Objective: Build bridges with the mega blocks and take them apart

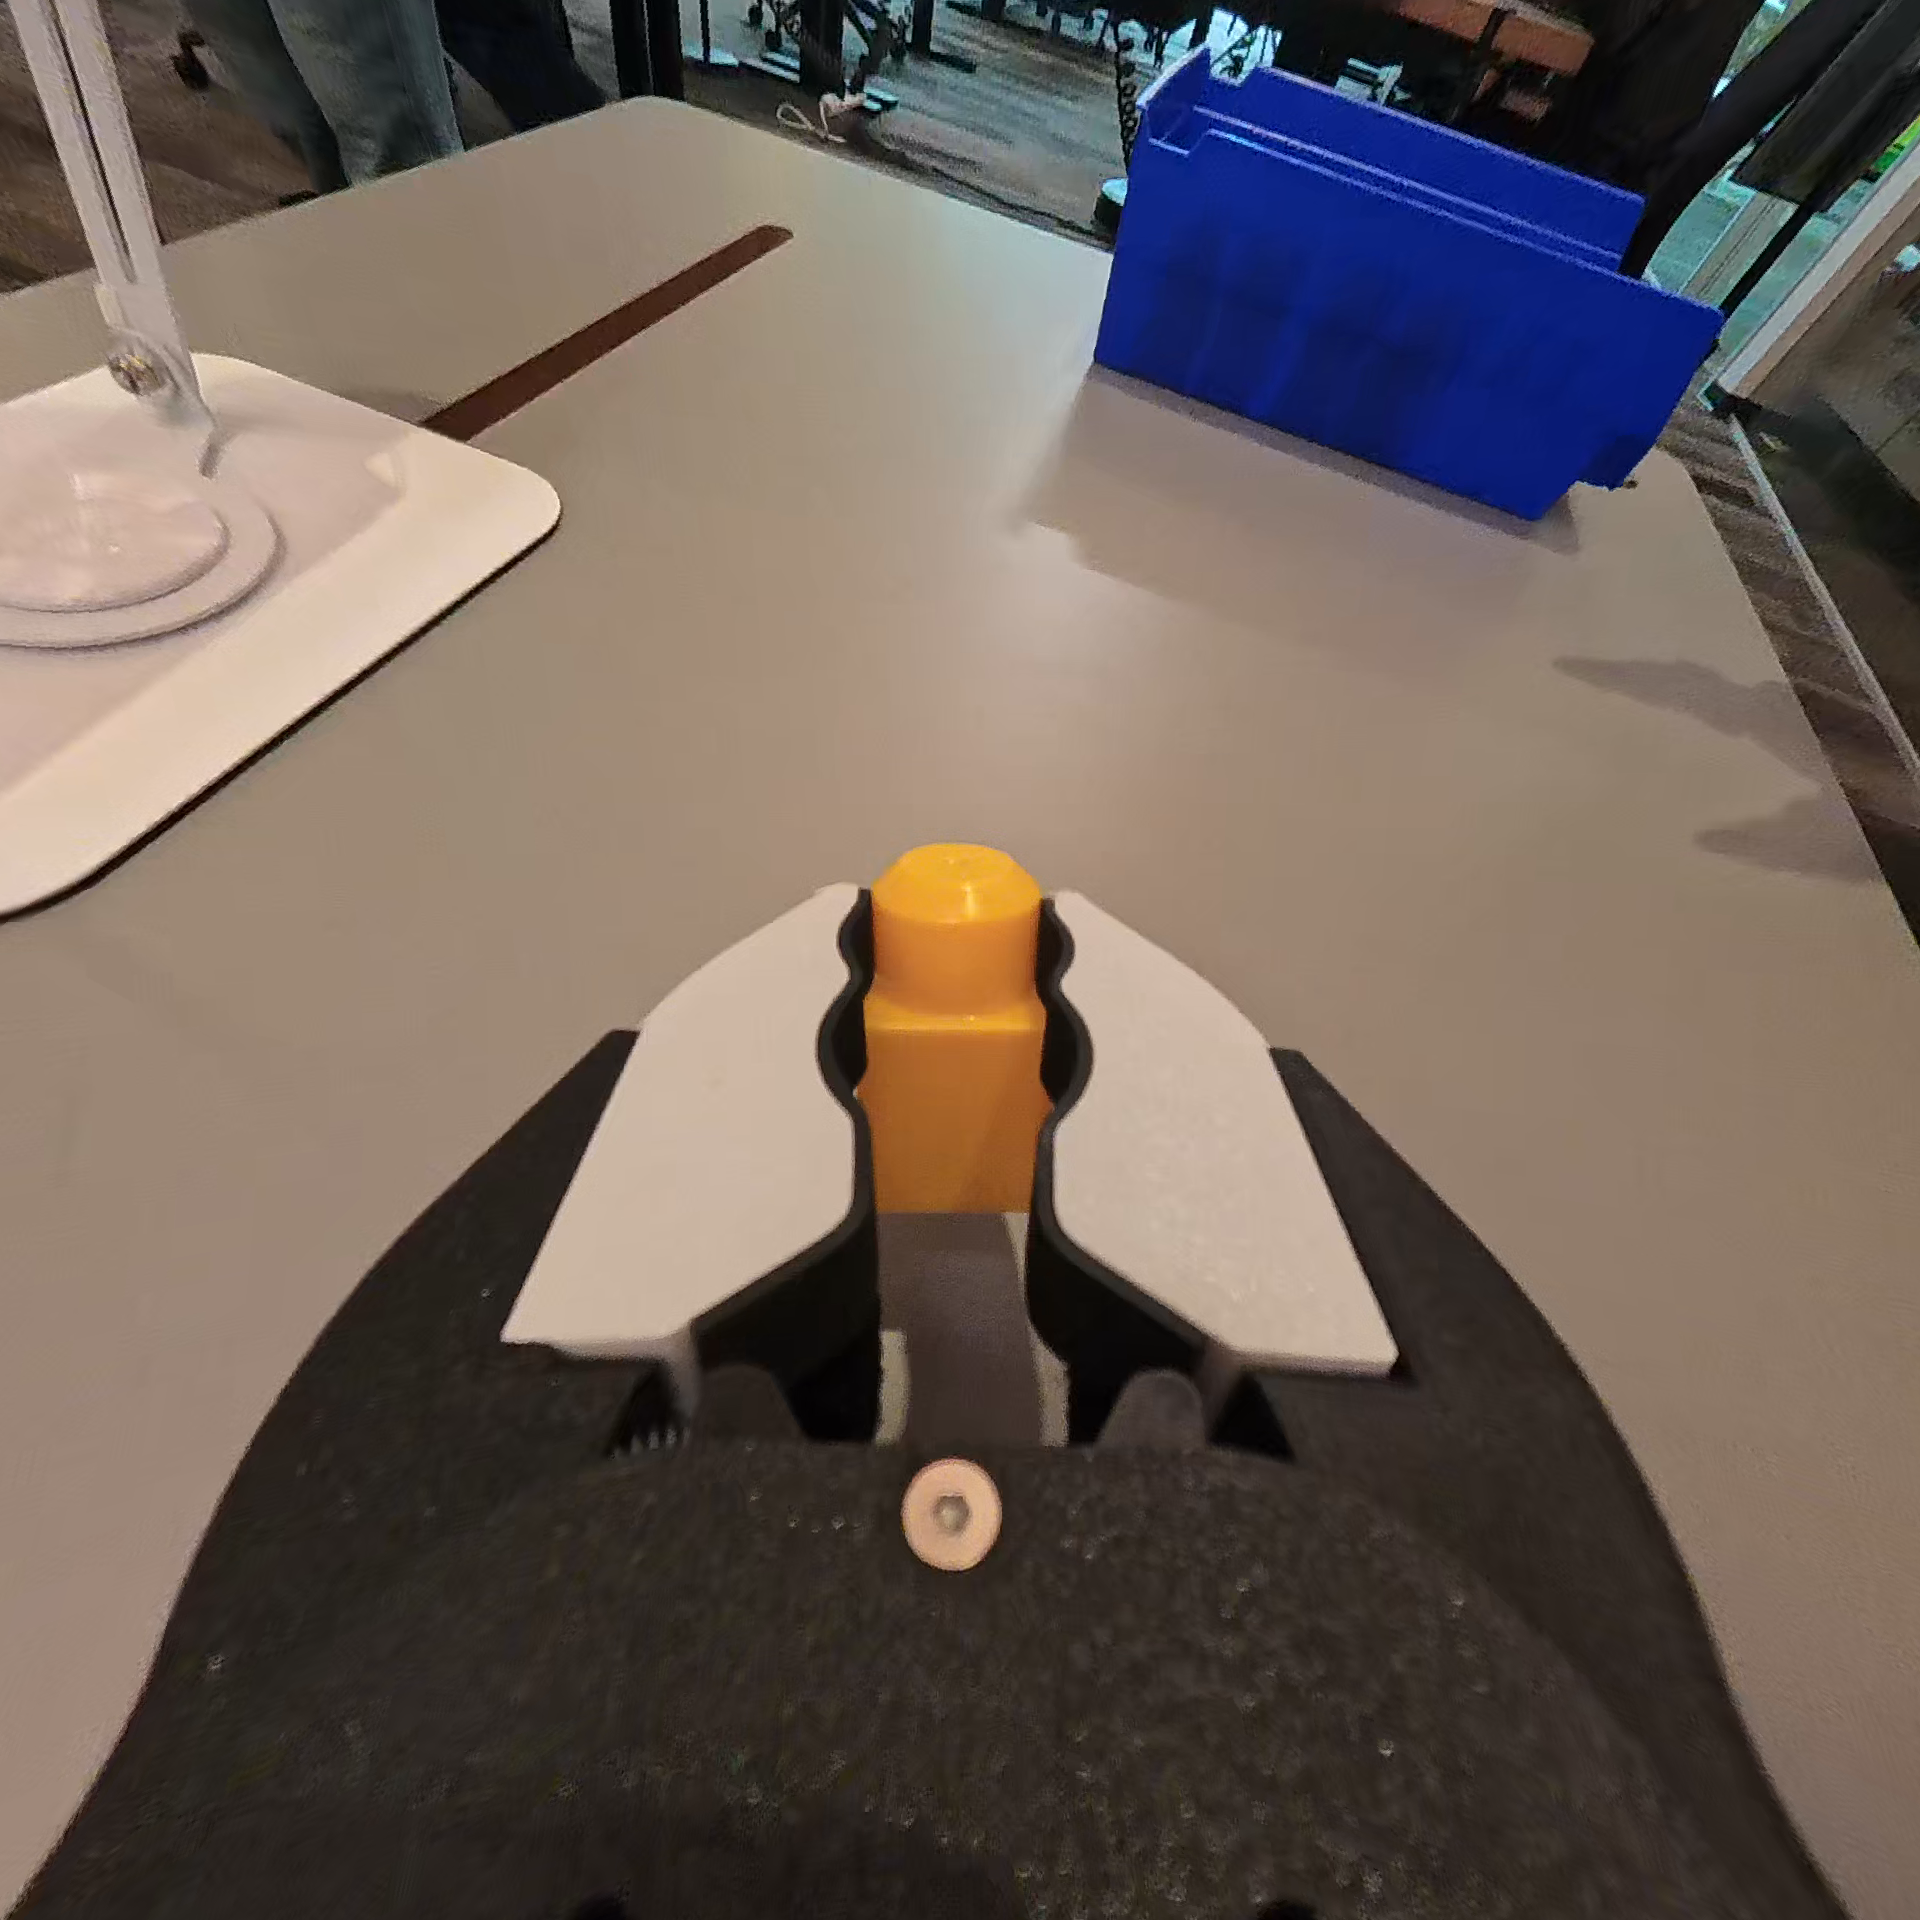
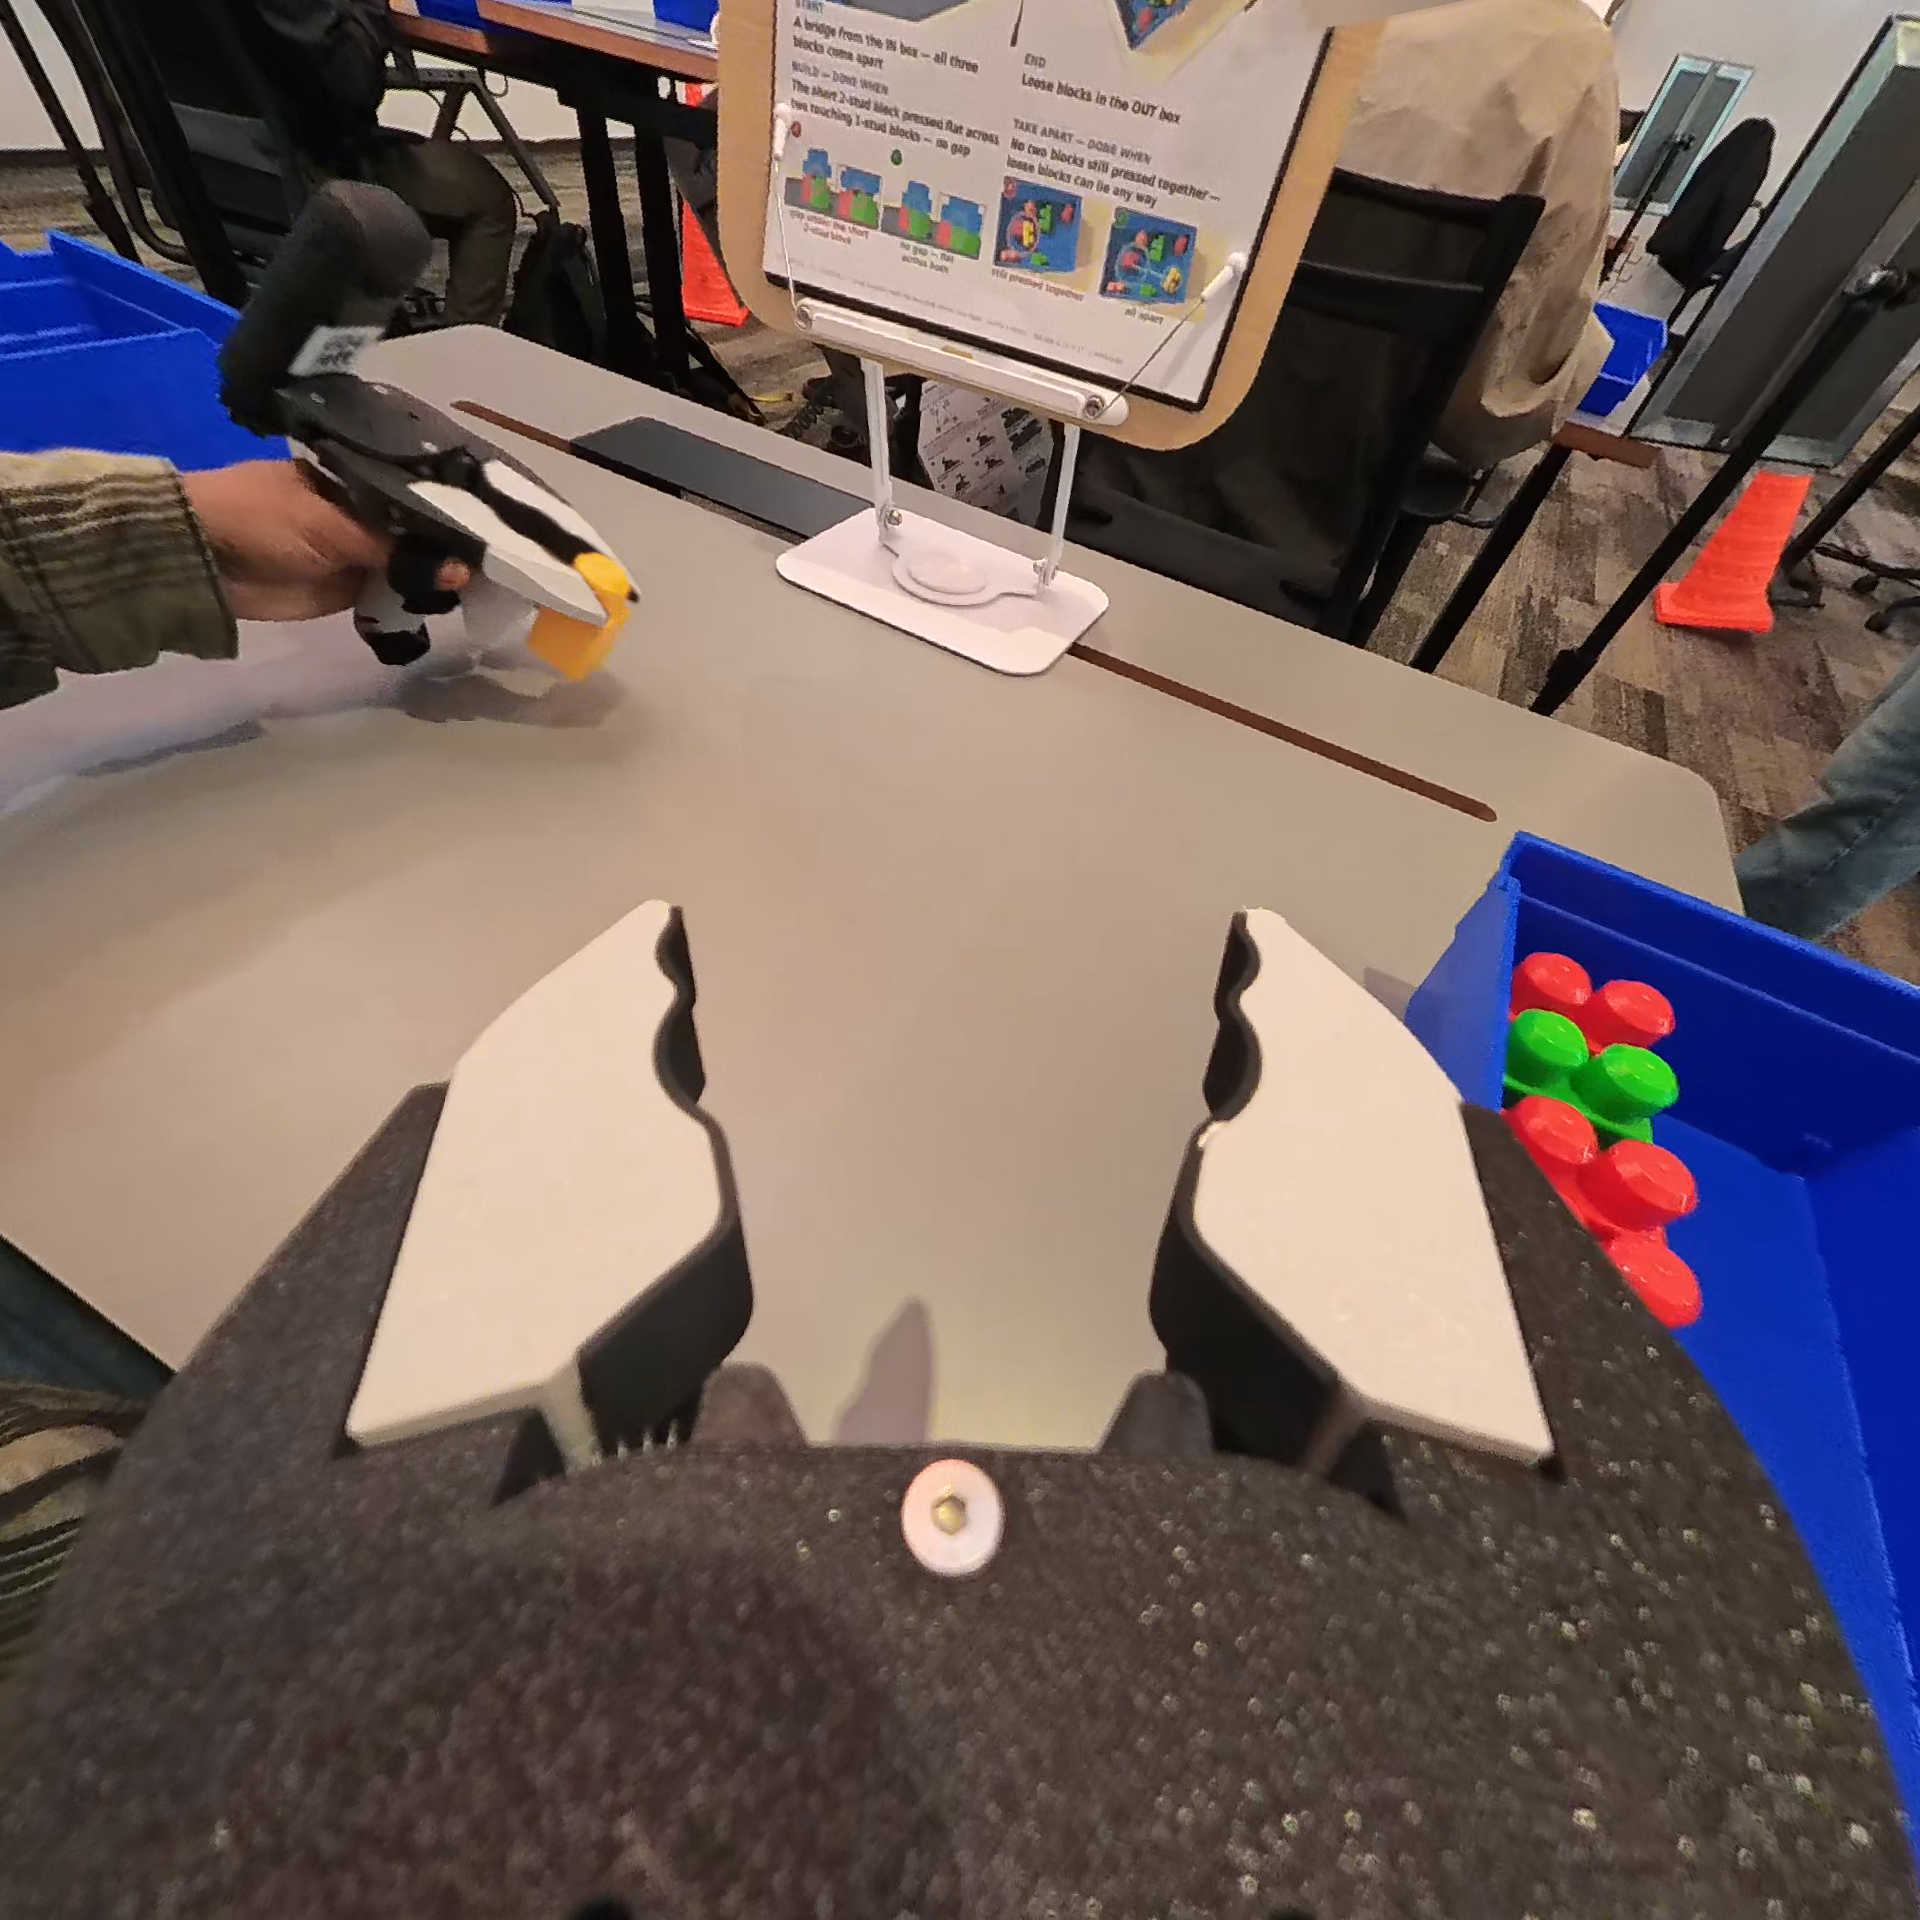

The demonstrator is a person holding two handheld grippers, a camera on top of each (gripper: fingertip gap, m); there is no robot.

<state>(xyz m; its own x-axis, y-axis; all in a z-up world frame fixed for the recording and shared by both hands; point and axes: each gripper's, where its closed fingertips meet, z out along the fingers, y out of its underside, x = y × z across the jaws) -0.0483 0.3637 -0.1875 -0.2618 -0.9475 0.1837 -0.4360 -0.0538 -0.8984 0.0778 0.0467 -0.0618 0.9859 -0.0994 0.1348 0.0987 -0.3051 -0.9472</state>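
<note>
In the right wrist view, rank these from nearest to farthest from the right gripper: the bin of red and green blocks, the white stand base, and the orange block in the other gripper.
1. Blue bin holding red and green blocks: right beside the right gripper.
2. Orange block: far left, held by the left gripper.
3. White stand base: ahead, mid-table; too close to call against the orange block.

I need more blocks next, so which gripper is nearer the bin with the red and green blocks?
Right. The right gripper hovers open just beside the blue bin; the left gripper, holding a yellow block, is across the table.
</note>
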